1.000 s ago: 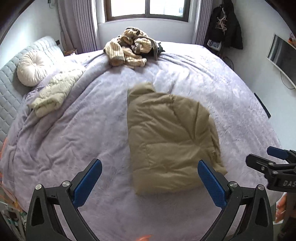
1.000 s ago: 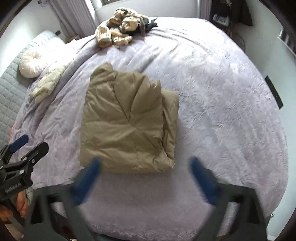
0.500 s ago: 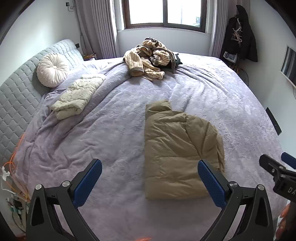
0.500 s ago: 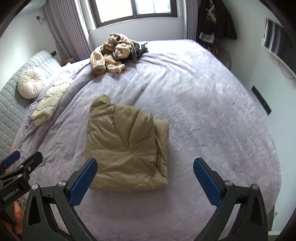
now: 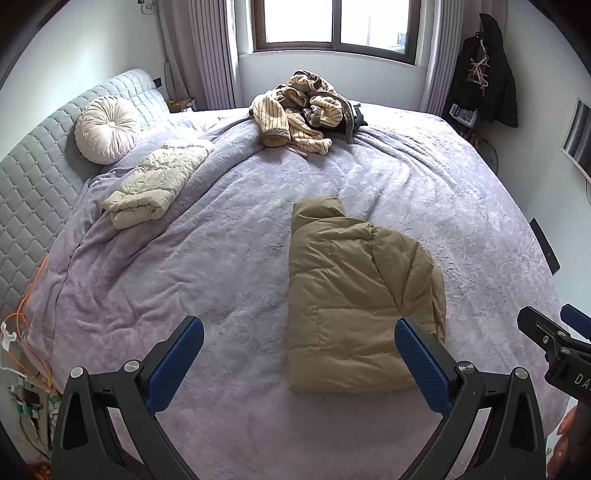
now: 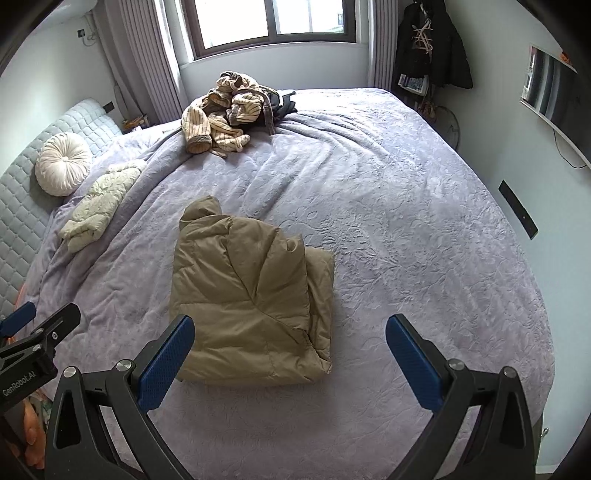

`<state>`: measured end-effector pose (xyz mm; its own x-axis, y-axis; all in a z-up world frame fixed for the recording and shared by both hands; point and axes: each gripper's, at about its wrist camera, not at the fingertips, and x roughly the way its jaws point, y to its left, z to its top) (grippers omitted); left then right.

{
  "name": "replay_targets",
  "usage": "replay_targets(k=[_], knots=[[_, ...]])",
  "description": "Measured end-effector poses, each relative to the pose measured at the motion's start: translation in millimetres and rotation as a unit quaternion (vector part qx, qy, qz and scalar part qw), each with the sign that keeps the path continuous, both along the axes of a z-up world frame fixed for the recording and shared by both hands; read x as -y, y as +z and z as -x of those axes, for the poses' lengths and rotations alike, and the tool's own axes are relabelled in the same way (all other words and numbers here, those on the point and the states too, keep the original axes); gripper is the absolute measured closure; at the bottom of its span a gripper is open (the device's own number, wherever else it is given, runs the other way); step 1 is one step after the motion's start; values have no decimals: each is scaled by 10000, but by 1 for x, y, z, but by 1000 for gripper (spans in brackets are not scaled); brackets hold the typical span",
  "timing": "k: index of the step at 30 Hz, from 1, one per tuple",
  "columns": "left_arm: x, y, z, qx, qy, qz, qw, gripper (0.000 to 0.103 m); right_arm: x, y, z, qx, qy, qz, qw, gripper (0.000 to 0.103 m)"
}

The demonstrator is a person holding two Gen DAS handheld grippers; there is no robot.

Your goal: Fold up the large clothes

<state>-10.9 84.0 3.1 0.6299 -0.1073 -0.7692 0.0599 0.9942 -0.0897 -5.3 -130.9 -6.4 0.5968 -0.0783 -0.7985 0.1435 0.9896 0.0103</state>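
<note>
The tan jacket was seen folded into a thick bundle on the bed, near the foot edge and slightly right of centre, its collar turned toward the window. Nothing was held: the left claw was spread wide and empty above the near edge of the bed, and the right claw was likewise spread wide and empty, its left finger overlapping the jacket's near corner in the picture; contact could not be told.

No containers were seen. A striped heap lay at the far side of the bed below the window, a cream garment was folded near the headboard, and a round cushion leaned against that headboard.

In the left wrist view orange cables were shown on the floor beside the bed, and the right claw appeared at the frame's right edge. In the right wrist view the jacket's layered right edge was shown, along with a wall screen and the left claw at the frame's left edge.

Bare quilt was left on every side of the jacket, widest to its right and toward the window. A dark coat hung in the far right corner, well apart from the bed.
</note>
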Motion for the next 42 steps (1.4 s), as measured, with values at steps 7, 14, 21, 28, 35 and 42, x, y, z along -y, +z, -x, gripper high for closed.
replay_targets(k=[7, 14, 21, 28, 35, 42], knots=[[1, -1, 1, -3, 16, 5, 10000, 0, -2, 0, 0, -6, -16, -25, 10000, 0], [-2, -4, 0, -46, 7, -11, 10000, 0, -2, 0, 1, -11, -25, -14, 10000, 0], [-5, -6, -2, -60, -11, -12, 10000, 0, -3, -1, 0, -20, 6, -16, 10000, 0], [-6, -8, -5, -77, -22, -8, 10000, 0, -4, -2, 1, -38, 17, -27, 10000, 0], [-5, -7, -5, -85, -19, 0, 10000, 0, -1, -1, -2, -41, 37, -26, 10000, 0], [-5, -9, -5, -77, -40, -18, 10000, 0, -1, -1, -1, -48, 62, -35, 10000, 0]])
